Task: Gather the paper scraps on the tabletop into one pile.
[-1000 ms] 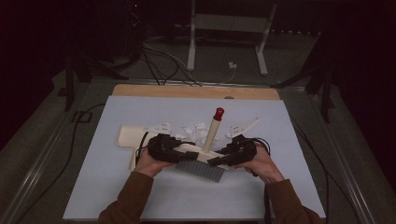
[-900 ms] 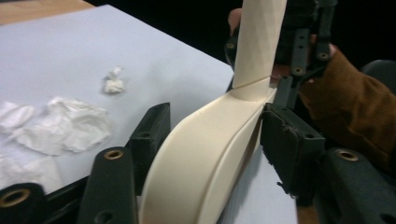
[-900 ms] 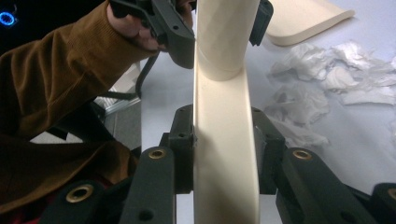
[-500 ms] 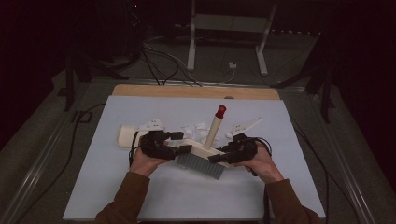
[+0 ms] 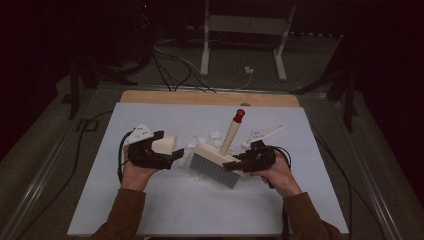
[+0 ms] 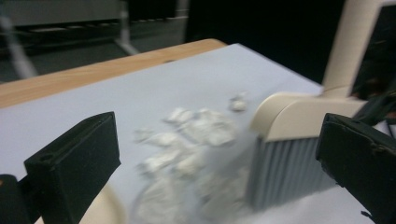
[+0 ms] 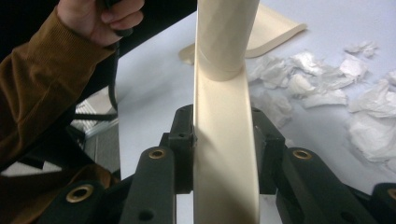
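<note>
The right gripper (image 5: 239,164) clamps the cream brush (image 5: 216,165) on the table (image 5: 310,150) beside paper scraps (image 6: 187,140); the left gripper (image 5: 172,159), jaws wide apart, seemingly holds nothing.

A cream hand brush (image 5: 216,162) with grey bristles and a red-tipped handle tilts mid-frame, beside scattered white paper scraps (image 5: 204,139) and a cream dustpan (image 5: 163,144).

Paper scraps (image 5: 205,139) and the brush (image 5: 217,165) block the middle; table (image 5: 210,210) front lies free.
</note>
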Demonstrator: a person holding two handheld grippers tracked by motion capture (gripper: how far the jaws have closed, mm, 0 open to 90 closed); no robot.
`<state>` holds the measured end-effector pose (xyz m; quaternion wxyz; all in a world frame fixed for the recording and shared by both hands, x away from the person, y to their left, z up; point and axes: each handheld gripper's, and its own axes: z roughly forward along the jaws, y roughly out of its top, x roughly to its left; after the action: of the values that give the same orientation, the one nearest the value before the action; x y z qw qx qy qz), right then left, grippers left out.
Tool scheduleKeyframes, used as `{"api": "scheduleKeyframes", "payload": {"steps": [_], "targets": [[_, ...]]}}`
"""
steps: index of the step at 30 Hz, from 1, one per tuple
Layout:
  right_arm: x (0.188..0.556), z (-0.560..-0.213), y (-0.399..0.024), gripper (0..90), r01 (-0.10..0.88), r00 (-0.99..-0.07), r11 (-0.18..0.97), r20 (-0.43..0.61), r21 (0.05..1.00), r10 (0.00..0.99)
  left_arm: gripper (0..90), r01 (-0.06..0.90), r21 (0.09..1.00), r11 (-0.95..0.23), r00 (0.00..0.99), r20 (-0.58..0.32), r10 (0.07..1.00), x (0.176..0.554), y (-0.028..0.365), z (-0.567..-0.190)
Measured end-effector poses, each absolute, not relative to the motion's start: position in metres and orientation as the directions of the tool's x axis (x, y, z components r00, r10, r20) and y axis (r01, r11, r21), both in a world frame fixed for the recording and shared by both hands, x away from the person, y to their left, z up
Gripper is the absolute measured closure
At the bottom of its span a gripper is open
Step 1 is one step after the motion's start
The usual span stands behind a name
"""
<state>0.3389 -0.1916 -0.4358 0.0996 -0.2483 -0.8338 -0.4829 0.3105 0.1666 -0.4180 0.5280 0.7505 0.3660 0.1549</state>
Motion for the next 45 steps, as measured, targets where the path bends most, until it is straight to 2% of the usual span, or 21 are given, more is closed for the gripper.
{"api": "scheduleKeyframes", "payload": {"steps": [11,23,29,34,39,45], "targets": [[0.339,-0.435,-0.192,68.1,0.551,-0.818,0.328,0.418,0.768,0.396,0.5,0.394,0.914,-0.101,0.555,-0.149,0.818,0.298,0.195,-0.43],[0.338,-0.438,-0.185,68.1,0.573,-0.789,0.275,0.428,0.772,0.441,0.5,0.388,0.915,-0.108,0.418,-0.07,0.906,0.272,0.22,-0.451],[0.336,-0.441,-0.179,68.1,0.581,-0.775,0.259,0.428,0.771,0.465,0.5,0.392,0.918,-0.064,0.354,-0.086,0.931,0.261,0.235,-0.464],[0.33,-0.449,-0.164,68.1,0.608,-0.742,0.253,0.426,0.752,0.519,0.5,0.402,0.915,-0.039,0.329,-0.105,0.938,0.259,0.242,-0.468],[0.325,-0.454,-0.152,68.1,0.61,-0.734,0.259,0.409,0.749,0.542,0.5,0.399,0.916,-0.049,0.316,-0.088,0.945,0.258,0.245,-0.47],[0.318,-0.455,-0.141,68.1,0.634,-0.704,0.217,0.439,0.742,0.558,0.5,0.406,0.913,-0.042,0.304,-0.092,0.948,0.258,0.246,-0.473]]}}
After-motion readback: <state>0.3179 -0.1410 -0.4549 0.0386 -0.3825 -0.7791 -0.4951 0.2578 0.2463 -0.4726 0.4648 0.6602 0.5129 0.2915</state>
